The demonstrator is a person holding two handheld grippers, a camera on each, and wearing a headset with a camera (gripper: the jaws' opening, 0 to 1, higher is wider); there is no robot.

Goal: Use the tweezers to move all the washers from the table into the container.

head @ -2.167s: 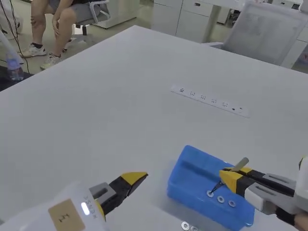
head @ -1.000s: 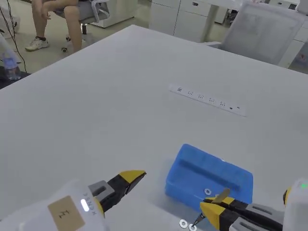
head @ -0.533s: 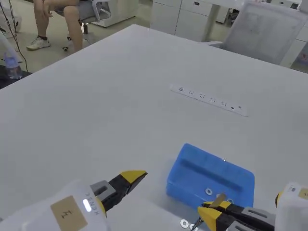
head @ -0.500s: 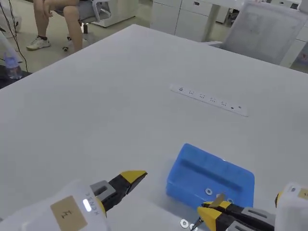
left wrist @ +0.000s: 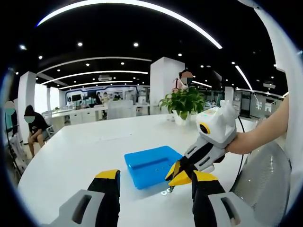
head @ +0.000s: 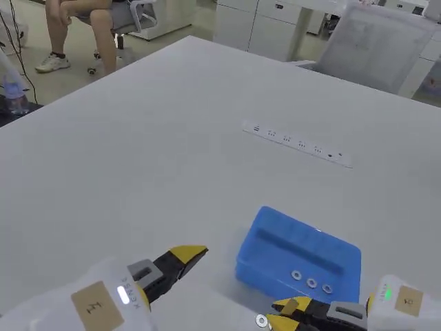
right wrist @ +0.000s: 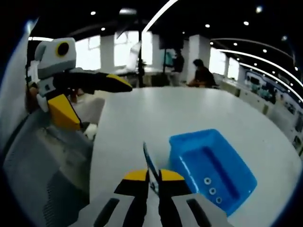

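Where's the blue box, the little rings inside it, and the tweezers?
blue container [head: 248, 256], head view, on its left wall.
washers [head: 311, 283], head view, on the middle one of three inside the container.
tweezers [right wrist: 148, 161], right gripper view, on the thin blade above the jaws.

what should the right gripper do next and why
Probably lower the tweezers onto the washer on the table beside the container and pinch it. The container already holds three washers, this one lies outside, and the right gripper, shut on the tweezers, hovers right by it.
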